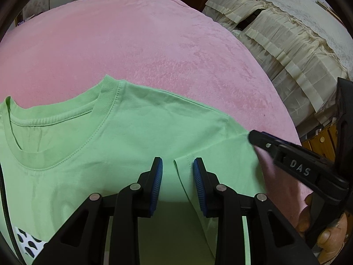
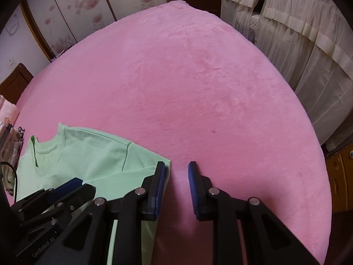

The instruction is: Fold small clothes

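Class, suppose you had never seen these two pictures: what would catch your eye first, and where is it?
First, the light green T-shirt lying flat at the near edge of the big pink blanket that fills both views. Next, the black tools with blue pads: the left tool over the folded-in sleeve, the right tool at the shirt's right edge, its jaws apart over pink.

Your shirt: smooth matt green cotton knit (ribbed collar) | blanket: fuzzy pink plush | gripper pads: ridged blue rubber, matt black plastic arms
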